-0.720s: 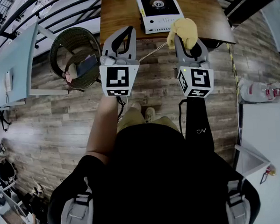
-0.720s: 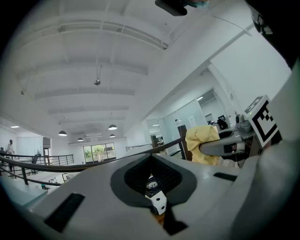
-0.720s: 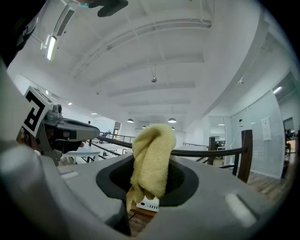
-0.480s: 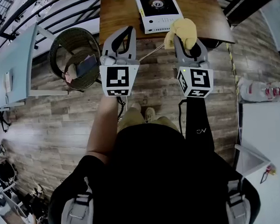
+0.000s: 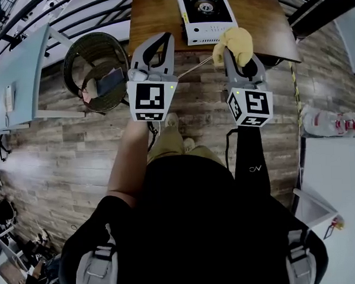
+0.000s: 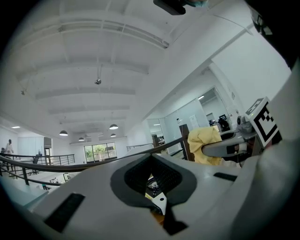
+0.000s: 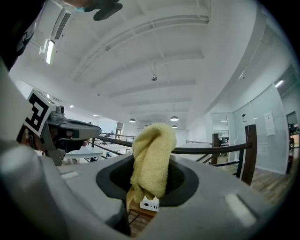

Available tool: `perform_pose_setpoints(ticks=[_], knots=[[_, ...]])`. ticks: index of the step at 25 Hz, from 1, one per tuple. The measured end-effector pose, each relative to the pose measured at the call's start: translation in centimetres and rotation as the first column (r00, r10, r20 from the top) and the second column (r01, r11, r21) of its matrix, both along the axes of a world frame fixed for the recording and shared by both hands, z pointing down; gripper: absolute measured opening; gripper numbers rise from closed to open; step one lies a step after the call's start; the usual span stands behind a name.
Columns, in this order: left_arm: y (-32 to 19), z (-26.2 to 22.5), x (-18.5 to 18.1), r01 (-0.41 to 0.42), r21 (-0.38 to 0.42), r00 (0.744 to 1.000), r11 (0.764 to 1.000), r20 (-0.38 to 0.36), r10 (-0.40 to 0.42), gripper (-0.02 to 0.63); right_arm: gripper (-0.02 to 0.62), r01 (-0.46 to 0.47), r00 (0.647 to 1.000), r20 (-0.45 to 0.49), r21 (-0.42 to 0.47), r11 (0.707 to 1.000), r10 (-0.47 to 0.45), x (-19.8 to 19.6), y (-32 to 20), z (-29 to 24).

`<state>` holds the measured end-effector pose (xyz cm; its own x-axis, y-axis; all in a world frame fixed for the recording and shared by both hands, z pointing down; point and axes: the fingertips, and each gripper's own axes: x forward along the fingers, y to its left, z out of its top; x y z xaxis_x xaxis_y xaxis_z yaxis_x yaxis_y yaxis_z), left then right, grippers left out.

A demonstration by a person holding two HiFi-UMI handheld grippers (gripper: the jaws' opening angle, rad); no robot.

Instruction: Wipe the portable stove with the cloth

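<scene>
Two grippers hung side by side above the plank floor (image 5: 77, 155), just short of the wooden bench (image 5: 260, 18). The right gripper (image 5: 235, 53) had its fingers closed on a yellow cloth (image 5: 236, 39), which bunched up past the fingertips. The left gripper (image 5: 158, 45) had its fingers pressed together with nothing between them. The white stove (image 5: 205, 15), black on top, sat on the bench ahead of both grippers, and the cloth was held apart from it. A round wicker basket (image 5: 96, 68) stood on the floor to the left.
</scene>
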<state>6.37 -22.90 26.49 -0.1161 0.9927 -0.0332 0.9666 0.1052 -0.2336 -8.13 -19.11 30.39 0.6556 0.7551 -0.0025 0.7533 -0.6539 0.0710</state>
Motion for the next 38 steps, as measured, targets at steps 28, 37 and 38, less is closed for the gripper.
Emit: perform_pose_setpoints(ticks=[28,37,38], knots=[[32.5,-1.4,12.2,-0.152,-0.035,0.988,0.988,-0.020,0.151,0.006,0.120,-0.015,0.999,0.031,0.017,1.000,0.014,15.0,30.3,-0.7],[35.9,-0.7,13.1,-0.141,-0.034,0.990,0.989,-0.009,0.141,0.006,0.120,0.026,0.996,0.087,0.032,0.999,-0.029,17.1,33.8,0.6],[36.3,-0.5,12.9,-0.138,-0.028,0.990,0.990,-0.004,0.138,0.006,0.120,0.036,0.994,0.099,0.029,0.999,-0.038,17.2,34.2,0.8]])
